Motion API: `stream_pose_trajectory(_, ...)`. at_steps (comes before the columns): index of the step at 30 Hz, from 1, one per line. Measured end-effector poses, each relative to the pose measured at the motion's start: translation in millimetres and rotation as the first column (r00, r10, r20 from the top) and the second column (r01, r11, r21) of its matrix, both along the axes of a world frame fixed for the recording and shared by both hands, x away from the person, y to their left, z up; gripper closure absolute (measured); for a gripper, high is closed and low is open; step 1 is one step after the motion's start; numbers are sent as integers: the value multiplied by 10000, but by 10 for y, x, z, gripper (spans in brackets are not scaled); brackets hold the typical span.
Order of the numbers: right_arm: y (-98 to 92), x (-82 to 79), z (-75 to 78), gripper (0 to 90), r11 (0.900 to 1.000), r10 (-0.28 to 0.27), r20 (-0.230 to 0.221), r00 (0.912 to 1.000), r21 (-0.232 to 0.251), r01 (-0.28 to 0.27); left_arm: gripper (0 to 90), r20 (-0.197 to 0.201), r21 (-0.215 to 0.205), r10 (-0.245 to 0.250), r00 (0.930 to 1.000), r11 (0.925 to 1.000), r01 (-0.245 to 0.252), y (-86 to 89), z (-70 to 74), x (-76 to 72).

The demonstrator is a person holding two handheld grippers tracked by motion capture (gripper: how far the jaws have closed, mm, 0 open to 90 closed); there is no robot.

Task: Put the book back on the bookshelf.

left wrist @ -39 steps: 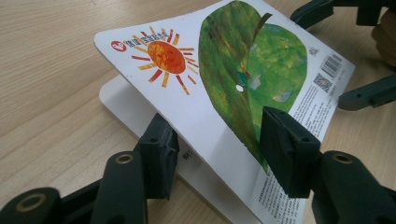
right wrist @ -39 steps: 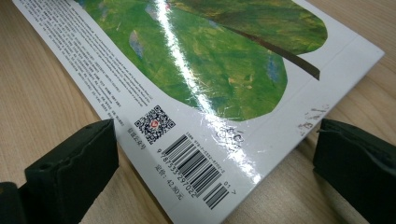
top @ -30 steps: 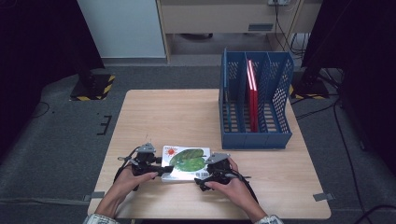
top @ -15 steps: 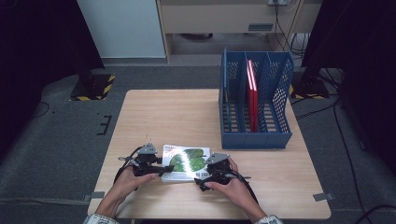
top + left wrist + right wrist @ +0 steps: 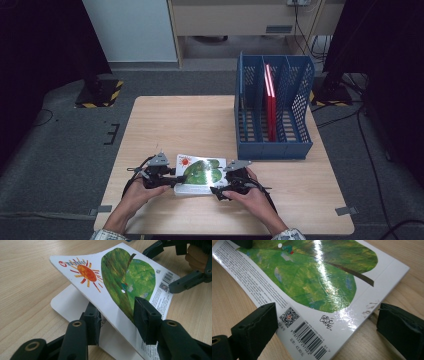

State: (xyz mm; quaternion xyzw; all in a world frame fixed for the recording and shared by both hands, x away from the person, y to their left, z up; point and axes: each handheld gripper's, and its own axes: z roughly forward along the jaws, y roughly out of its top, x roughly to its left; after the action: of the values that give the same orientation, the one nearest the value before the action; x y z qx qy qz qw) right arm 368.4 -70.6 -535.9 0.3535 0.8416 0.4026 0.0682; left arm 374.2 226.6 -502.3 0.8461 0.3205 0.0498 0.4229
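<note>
Between your left gripper's (image 5: 117, 322) black jaws you see the book (image 5: 120, 282): white cover with a big green leaf, an orange-red sun, a black barcode. Beyond your right gripper (image 5: 226, 186) stands the blue file rack (image 5: 274, 107) with a red folder (image 5: 270, 102). The table (image 5: 180, 125) is light wood.

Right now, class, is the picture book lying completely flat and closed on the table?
No: in the left gripper view the book's cover is lifted clear of the white page beneath it, pinched between the left gripper jaws.
</note>
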Motion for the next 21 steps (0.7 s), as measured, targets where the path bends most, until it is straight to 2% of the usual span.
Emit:
stream_pose_trajectory(8,20,-22,-19,28,9999,-134,259,9996,86,132,609,400,81,-180,9990,9998,177,-14,49,-27)
stream_pose_trajectory(9,46,-38,-10,35,9999,-114,615,9980,-20,115,617,395,83,-240,9989,9997,237,-16,55,-30)
stream_pose_trajectory(11,71,-45,-3,34,9998,-164,710,9973,-84,170,625,287,13,-301,9991,9995,301,-8,52,-28)
stream_pose_trajectory(12,72,-39,-5,34,9998,-174,669,9976,-46,178,625,12,-203,-180,9998,9996,180,11,44,-16)
stream_pose_trajectory(13,69,-36,-6,33,9998,-175,591,9981,-3,175,624,-105,-233,-92,9999,9997,89,12,34,-12)
stream_pose_trajectory(16,64,-31,-13,32,9996,-261,537,9982,99,256,604,-695,-643,245,9973,9975,-290,49,2,19)
stream_pose_trajectory(18,60,-29,-14,33,9995,-288,489,9984,151,281,537,-957,-409,165,9953,9990,-205,37,-34,21)
stream_pose_trajectory(19,61,-30,-14,33,9995,-296,487,9984,144,290,472,-1089,-225,133,9940,9996,-159,22,-61,19)
stream_pose_trajectory(20,62,-31,-14,33,9994,-314,466,9984,137,307,421,-1089,-225,133,9940,9996,-159,22,-61,19)
stream_pose_trajectory(21,61,-30,-15,32,9994,-316,447,9985,118,311,369,-1258,59,70,9920,10000,-63,-12,-113,6)
